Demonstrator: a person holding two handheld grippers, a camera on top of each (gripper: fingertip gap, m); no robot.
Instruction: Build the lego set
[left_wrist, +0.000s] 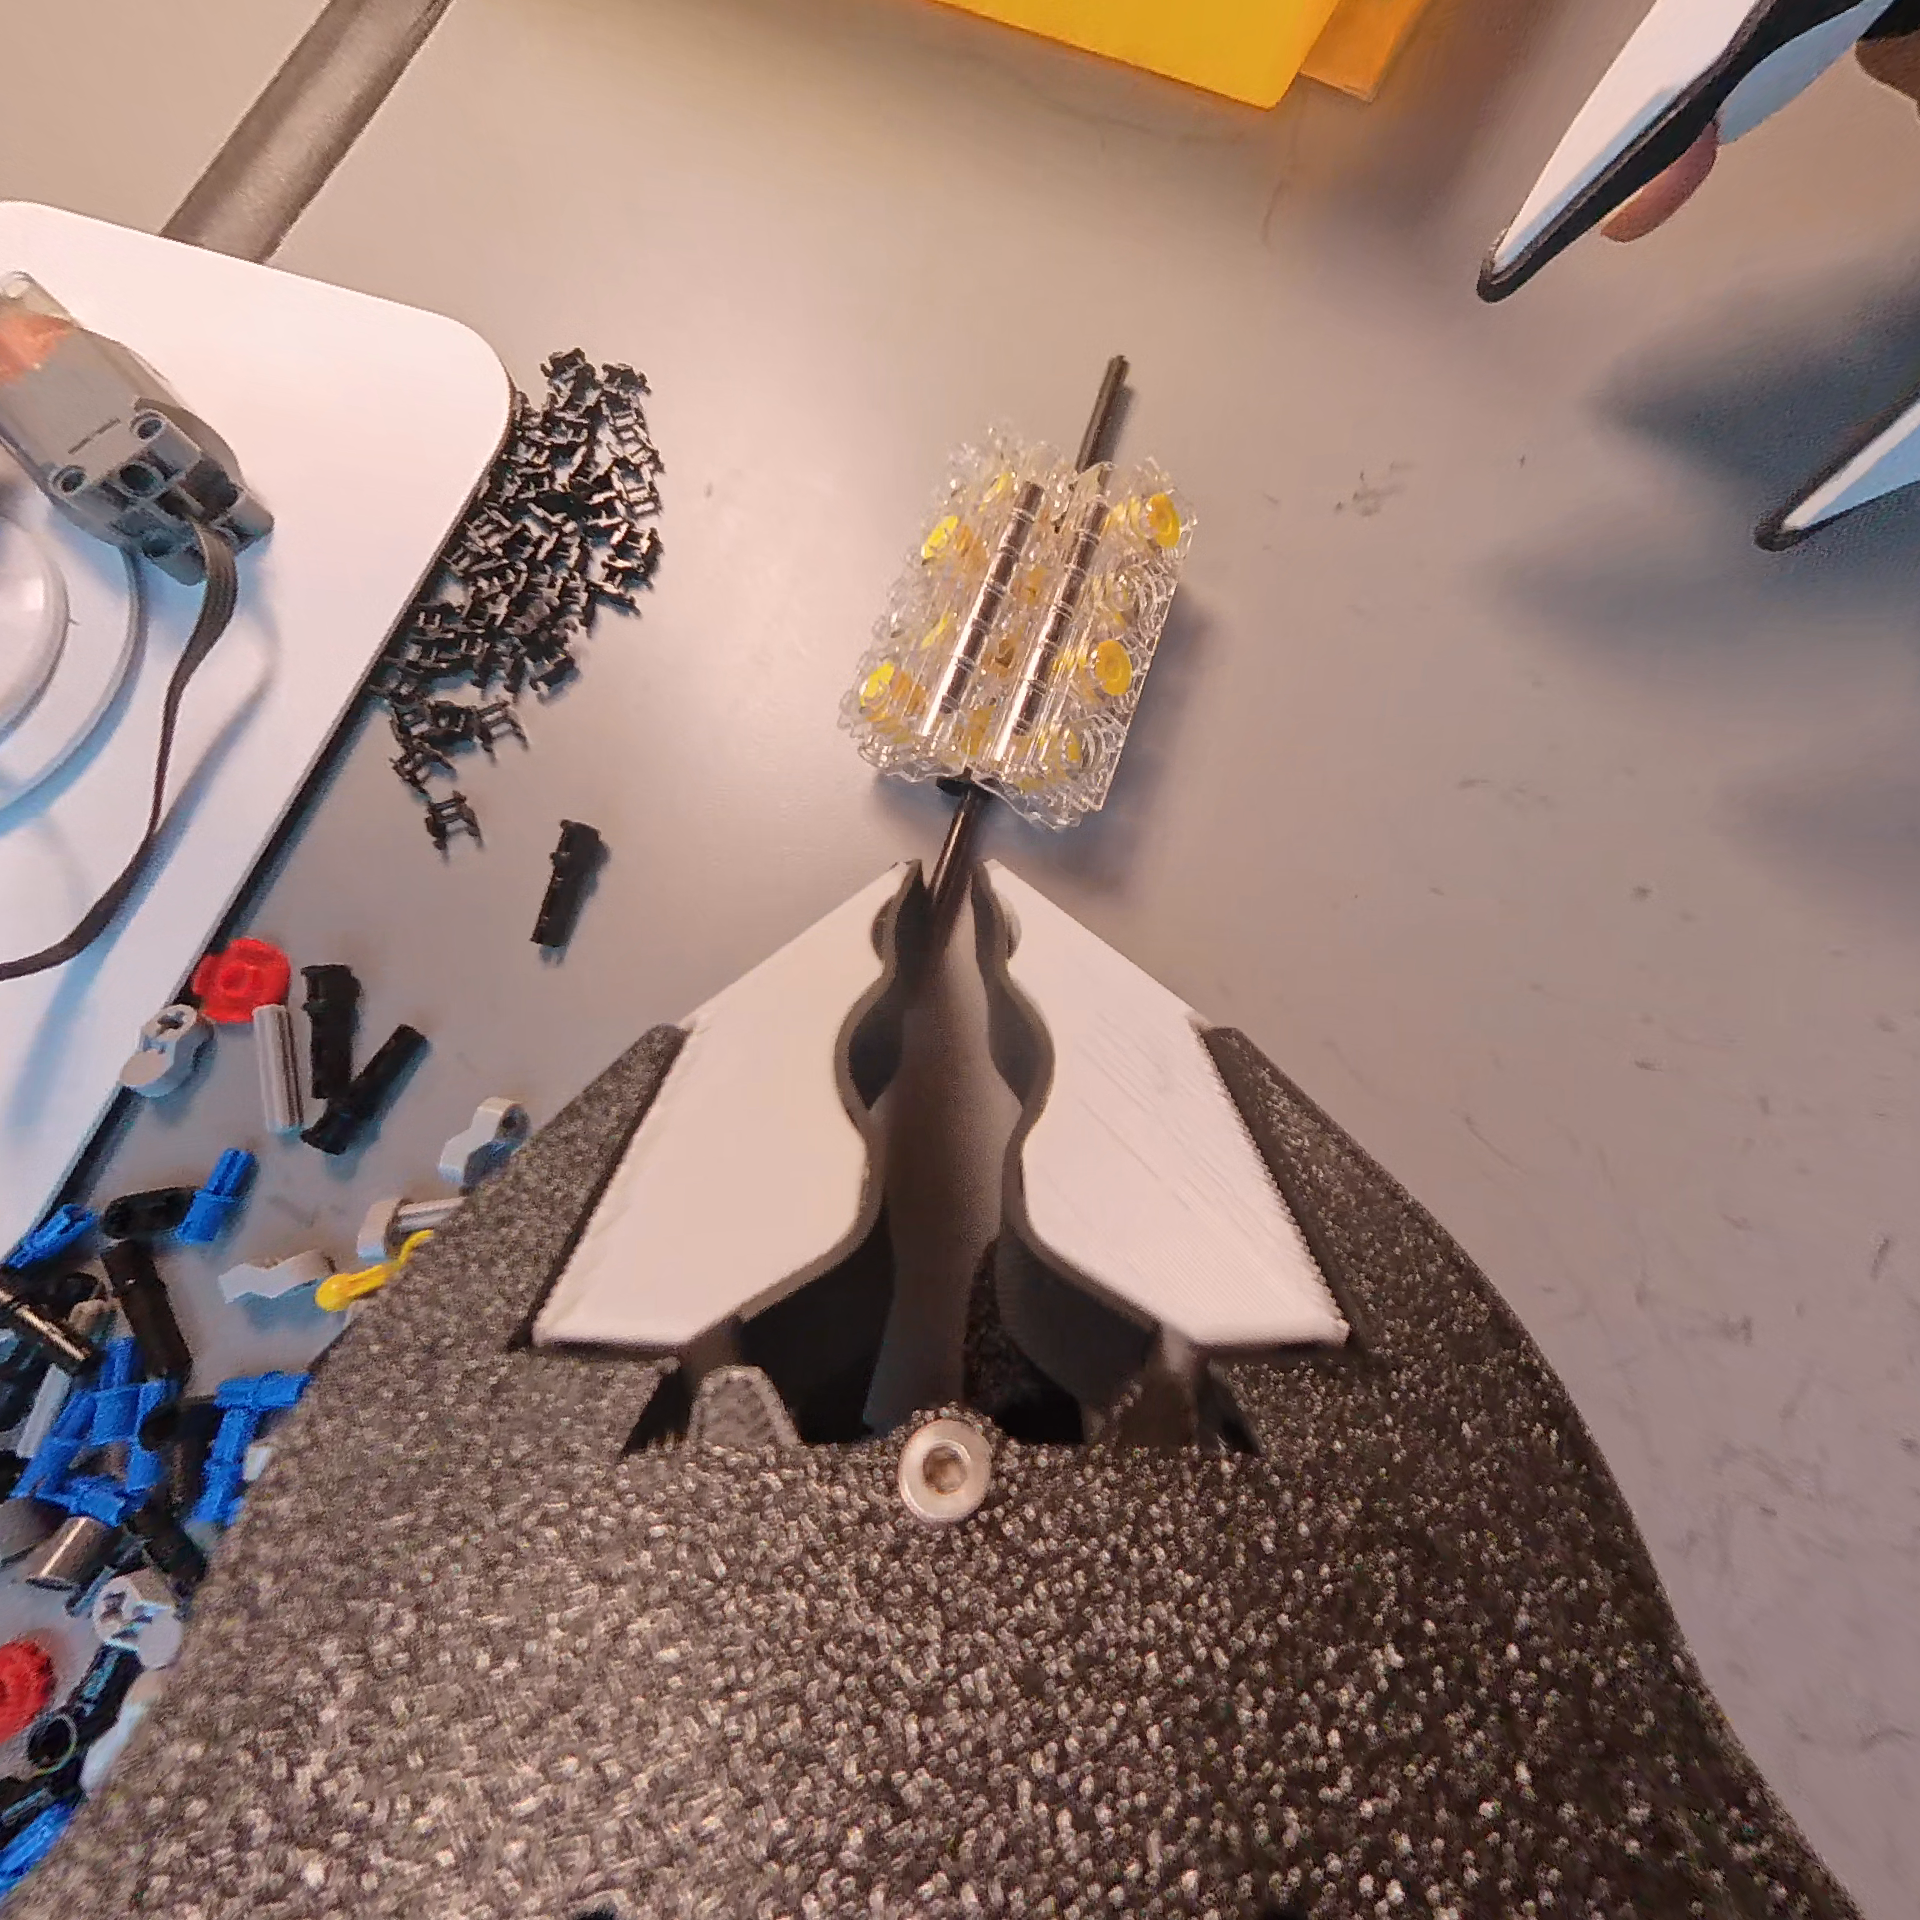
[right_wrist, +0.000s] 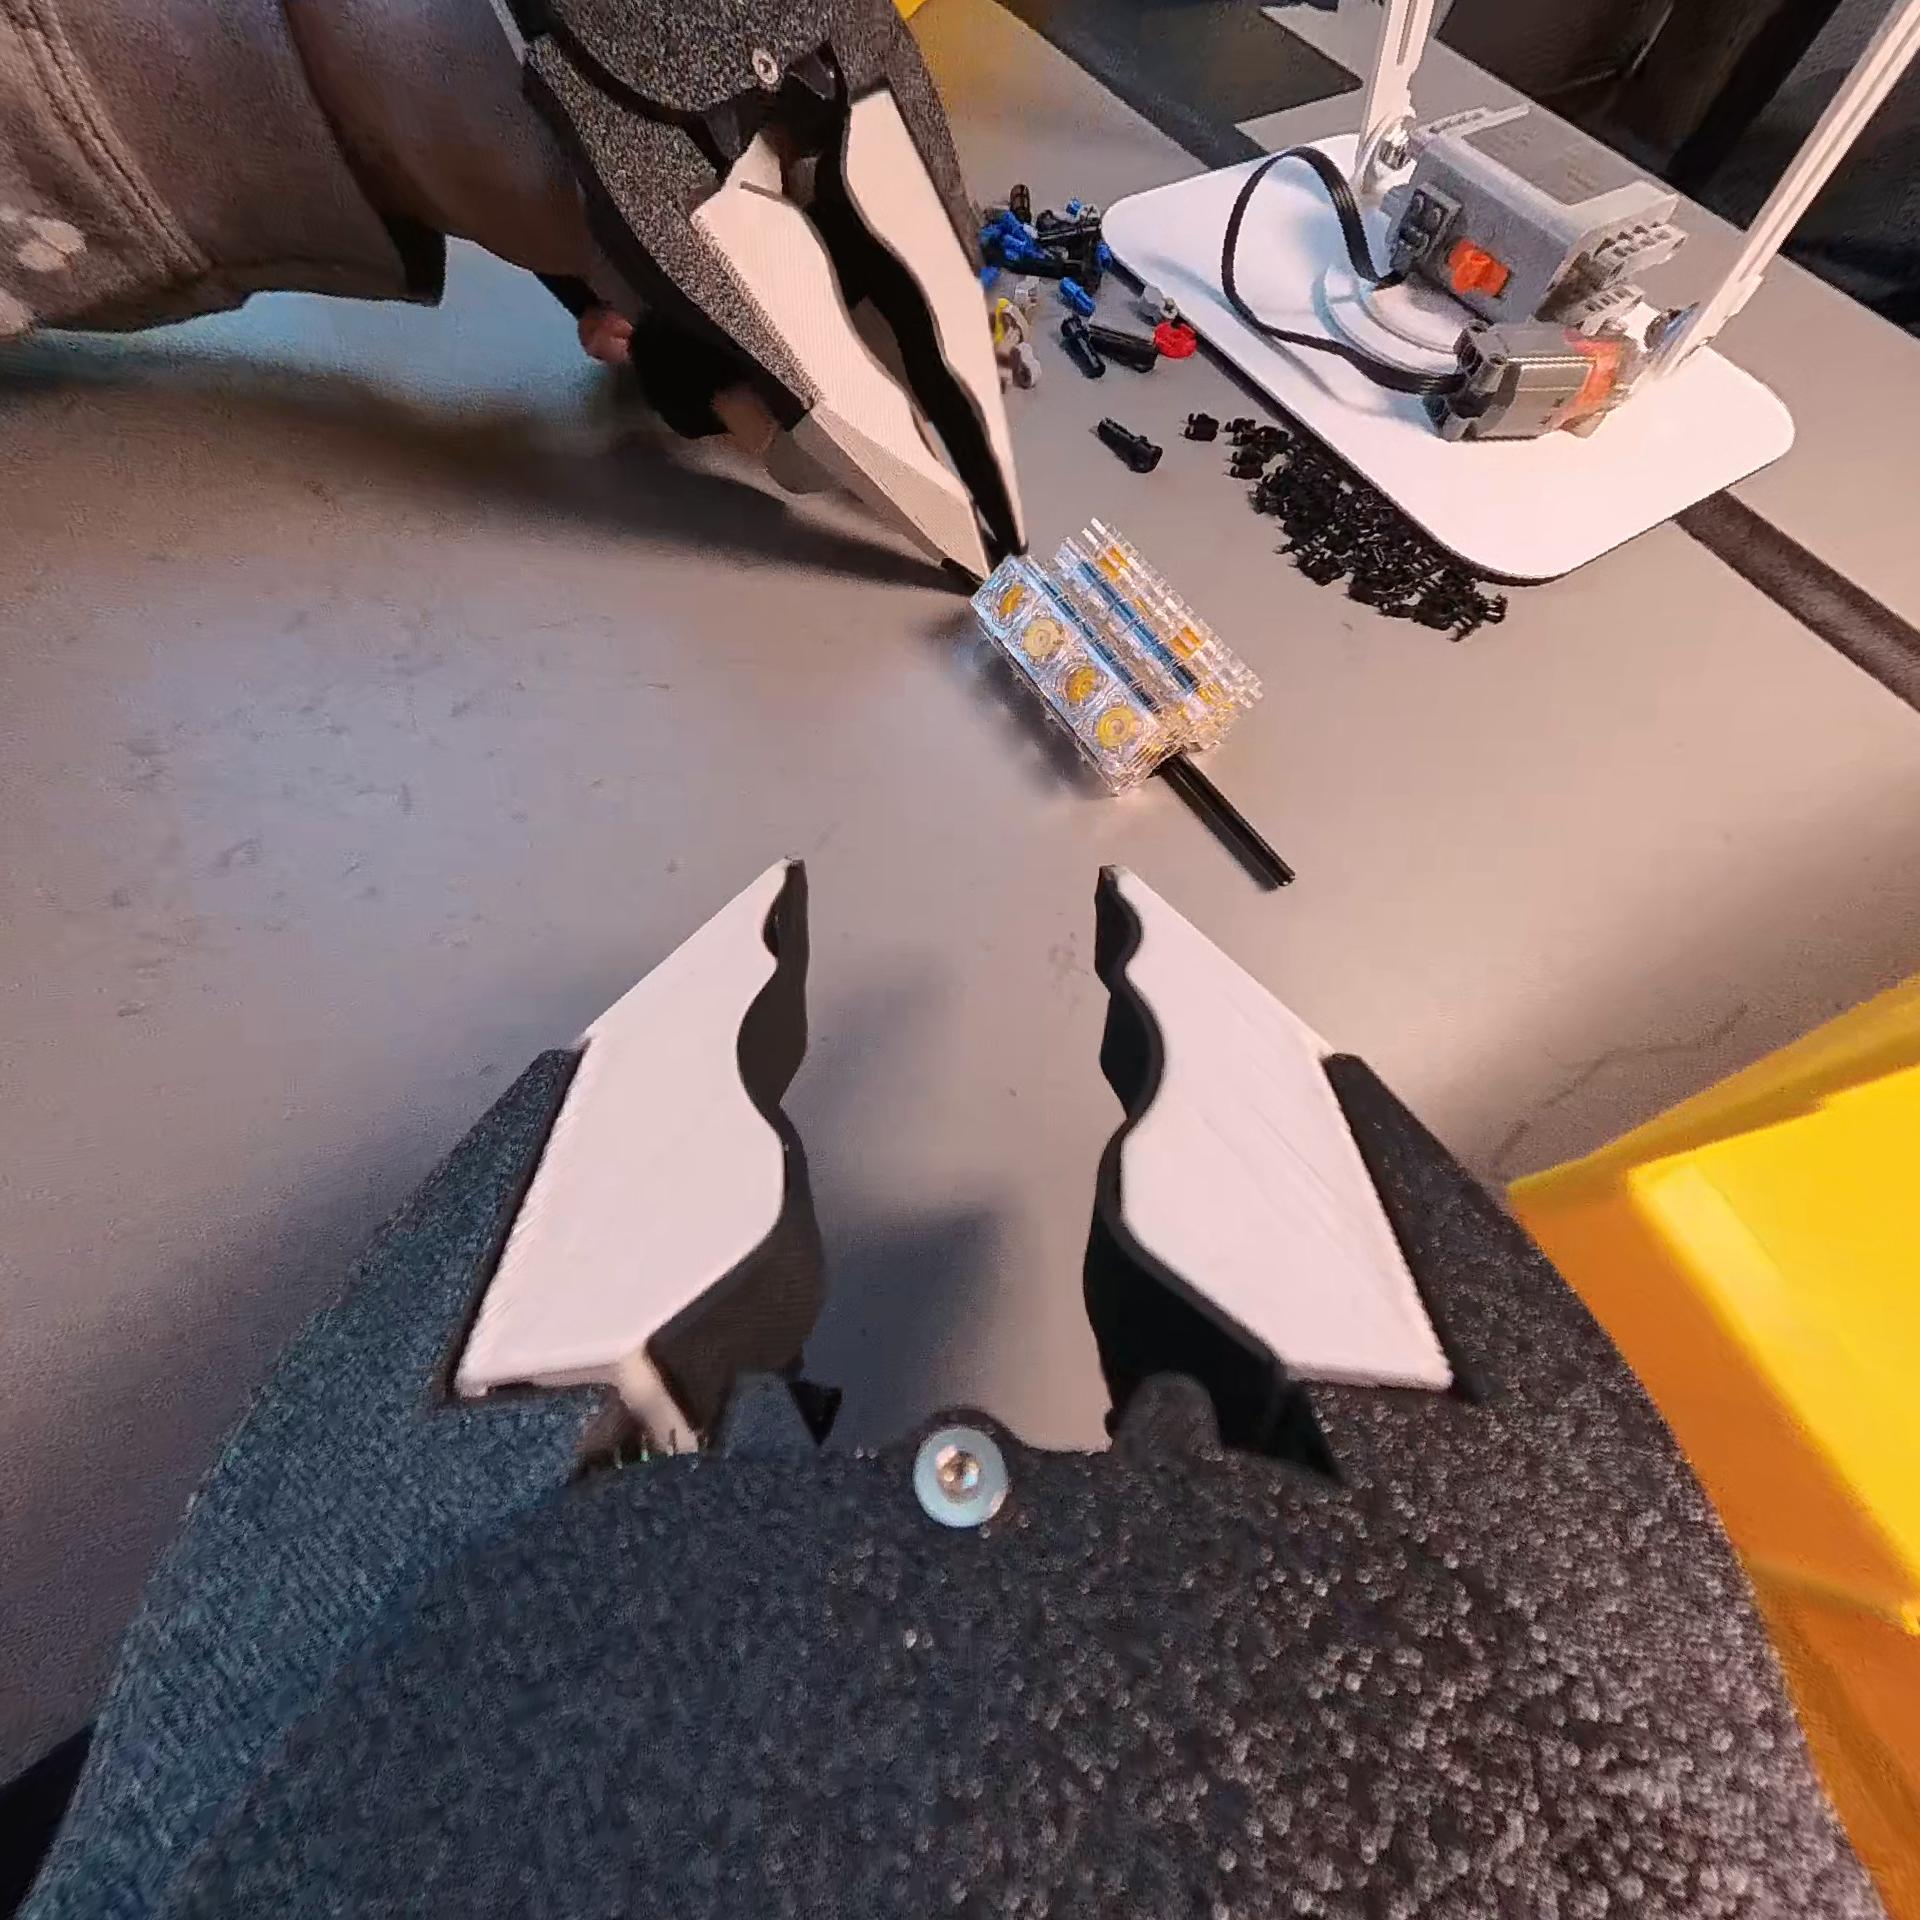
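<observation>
two grippers are working over a grey table (left_wrist: 1455, 935). the left gripper (left_wrist: 948, 868) is pinching the near end of a black axle (left_wrist: 954, 831) that is carrying a clear block (left_wrist: 1023, 634); the block is probably resting on the table. keeping the pinch square on the axle is advisable to stop slipping. the right gripper (right_wrist: 951, 878) is hovering spread and empty, near the axle's free end.
</observation>
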